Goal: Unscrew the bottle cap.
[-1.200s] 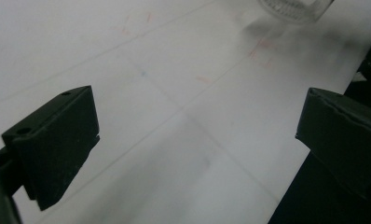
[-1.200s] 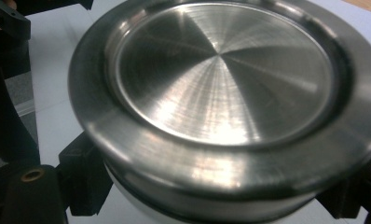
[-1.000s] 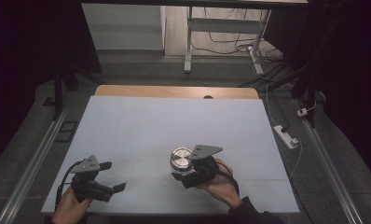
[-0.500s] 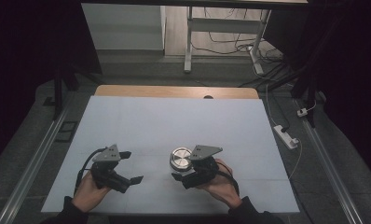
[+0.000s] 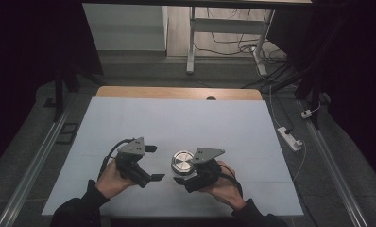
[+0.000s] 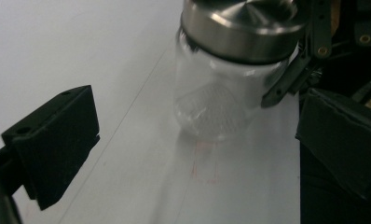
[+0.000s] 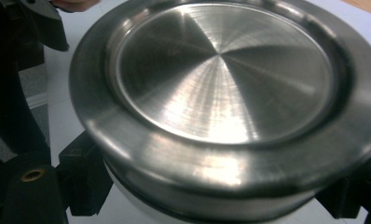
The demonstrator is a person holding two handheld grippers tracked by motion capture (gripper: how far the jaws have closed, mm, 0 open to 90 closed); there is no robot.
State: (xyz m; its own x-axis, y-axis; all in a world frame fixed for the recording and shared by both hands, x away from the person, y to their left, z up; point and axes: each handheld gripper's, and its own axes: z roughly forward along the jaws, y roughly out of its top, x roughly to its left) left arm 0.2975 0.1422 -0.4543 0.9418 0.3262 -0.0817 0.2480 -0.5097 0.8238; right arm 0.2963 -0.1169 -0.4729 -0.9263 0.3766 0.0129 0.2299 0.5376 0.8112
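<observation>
I found no readable text, label, brand, number or sign anywhere. The jar's steel lid (image 7: 221,79) was plain brushed metal, and its glass body (image 6: 216,98) carried no print. I saw a faint reddish mark on the white table sheet (image 6: 204,163) below the jar, too blurred to read.

Lab-like recording room, white-topped table (image 5: 176,118), floor cables (image 5: 233,47), power strip (image 5: 290,138), dark surroundings
</observation>
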